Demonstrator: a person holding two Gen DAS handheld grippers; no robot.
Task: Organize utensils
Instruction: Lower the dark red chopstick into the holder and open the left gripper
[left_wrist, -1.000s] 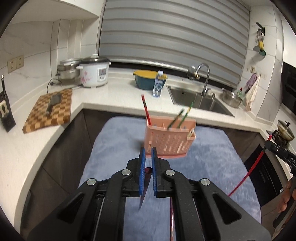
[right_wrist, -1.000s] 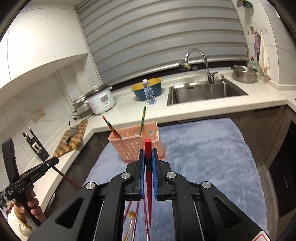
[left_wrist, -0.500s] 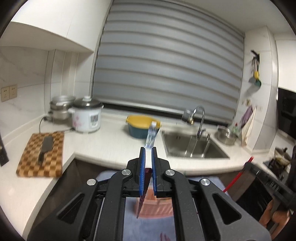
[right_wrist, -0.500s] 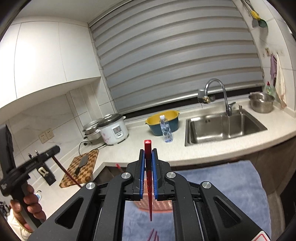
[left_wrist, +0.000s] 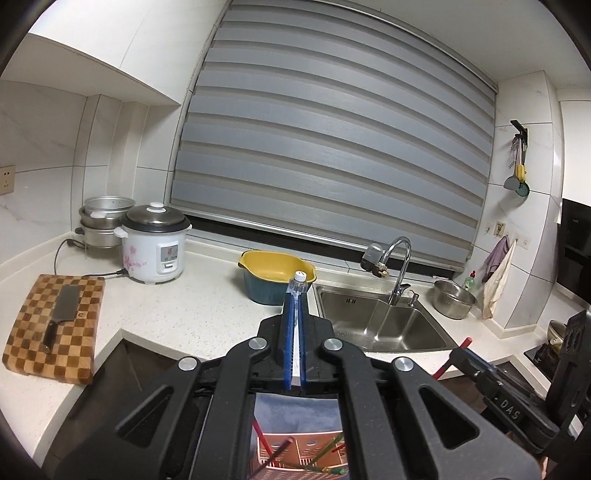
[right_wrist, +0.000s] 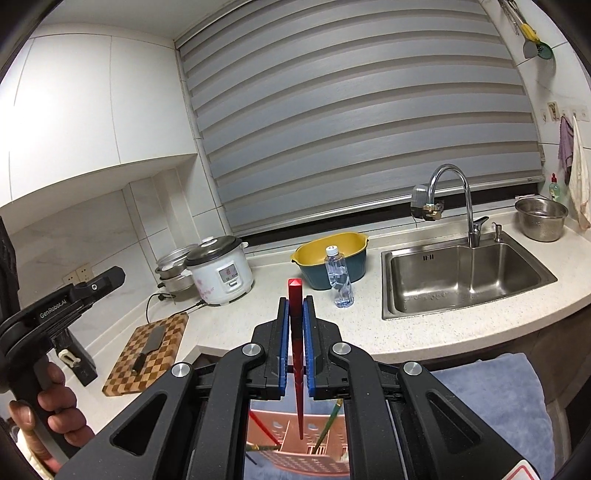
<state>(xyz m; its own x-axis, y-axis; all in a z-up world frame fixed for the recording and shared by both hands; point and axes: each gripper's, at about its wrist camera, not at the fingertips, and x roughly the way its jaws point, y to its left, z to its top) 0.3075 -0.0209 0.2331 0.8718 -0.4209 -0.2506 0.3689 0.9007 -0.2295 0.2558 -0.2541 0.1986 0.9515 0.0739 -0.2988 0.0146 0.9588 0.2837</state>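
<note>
Now | left gripper (left_wrist: 294, 314) closed empty | right gripper (right_wrist: 296, 314) clamps red chopstick (right_wrist: 296, 354) | pink basket (right_wrist: 295, 454) below

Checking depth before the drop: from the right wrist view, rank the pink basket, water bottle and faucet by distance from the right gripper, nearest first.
1. Pink basket: just below the right gripper, on the blue cloth.
2. Water bottle: ahead on the counter, slightly right.
3. Faucet: farthest, behind the sink at right.

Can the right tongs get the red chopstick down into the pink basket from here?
Probably yes. The right tongs are shut on the red chopstick, whose tip hangs over the open pink basket; only the leaning chopsticks already inside might nudge it.
</note>
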